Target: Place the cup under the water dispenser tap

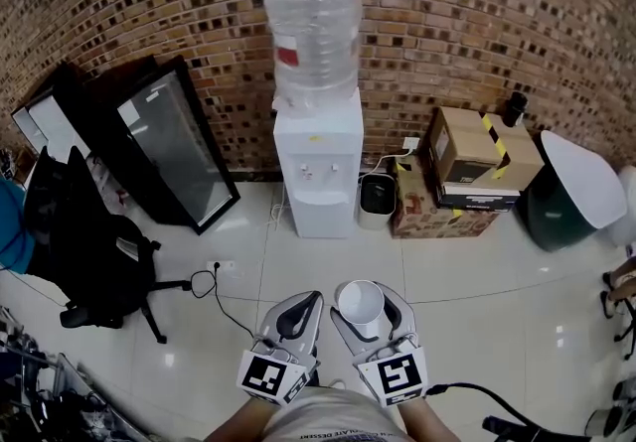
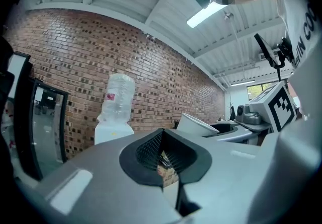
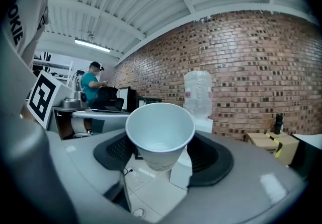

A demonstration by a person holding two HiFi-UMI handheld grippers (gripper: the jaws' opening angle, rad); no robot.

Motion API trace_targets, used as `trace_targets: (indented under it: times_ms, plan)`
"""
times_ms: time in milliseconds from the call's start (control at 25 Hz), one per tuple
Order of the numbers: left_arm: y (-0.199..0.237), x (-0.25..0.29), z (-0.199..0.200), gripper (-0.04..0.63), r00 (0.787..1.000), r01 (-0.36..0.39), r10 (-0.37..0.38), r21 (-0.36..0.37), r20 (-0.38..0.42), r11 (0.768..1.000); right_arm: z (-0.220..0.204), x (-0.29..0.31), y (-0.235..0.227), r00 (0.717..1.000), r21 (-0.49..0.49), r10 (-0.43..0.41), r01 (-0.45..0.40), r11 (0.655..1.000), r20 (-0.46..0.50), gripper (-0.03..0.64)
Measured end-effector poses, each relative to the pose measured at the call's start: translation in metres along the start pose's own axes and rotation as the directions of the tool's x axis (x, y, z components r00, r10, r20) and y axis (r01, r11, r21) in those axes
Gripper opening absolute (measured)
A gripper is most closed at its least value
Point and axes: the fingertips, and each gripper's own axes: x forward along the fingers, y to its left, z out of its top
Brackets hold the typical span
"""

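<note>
In the head view a white water dispenser (image 1: 318, 167) with a clear bottle (image 1: 313, 33) on top stands against the brick wall, straight ahead across the tiled floor. Low in that view, my right gripper (image 1: 366, 296) is shut on a white paper cup (image 1: 360, 304), which is upright and empty. In the right gripper view the cup (image 3: 160, 135) sits between the dark pads (image 3: 214, 160), and the dispenser (image 3: 201, 120) is far behind it. My left gripper (image 1: 308, 303) is beside it on the left, shut with nothing held. In its own view the dispenser (image 2: 111, 130) is off to the left.
Right of the dispenser are a small black bin (image 1: 377, 197), stacked cardboard boxes (image 1: 482, 162) and a dark bin with a white lid (image 1: 571, 192). Black-framed glass panels (image 1: 169, 142) lean on the wall at left, with an office chair (image 1: 84, 251) and a floor cable (image 1: 214, 296).
</note>
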Motion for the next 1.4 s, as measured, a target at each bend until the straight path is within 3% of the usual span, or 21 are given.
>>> trace_targets:
  times_ms: [960, 1400]
  plan:
    - [0.138, 0.111, -0.001, -0.008, 0.997, 0.057, -0.06, -0.071, -0.042, 0.996, 0.015, 0.164, -0.055, 0.996, 0.01, -0.05, 0.051, 0.999, -0.067, 0.33]
    - [0.199, 0.145, 0.004, -0.008, 0.995, 0.097, -0.099, -0.101, -0.019, 0.99, 0.03, 0.233, -0.069, 0.992, -0.027, -0.089, 0.087, 0.996, -0.091, 0.33]
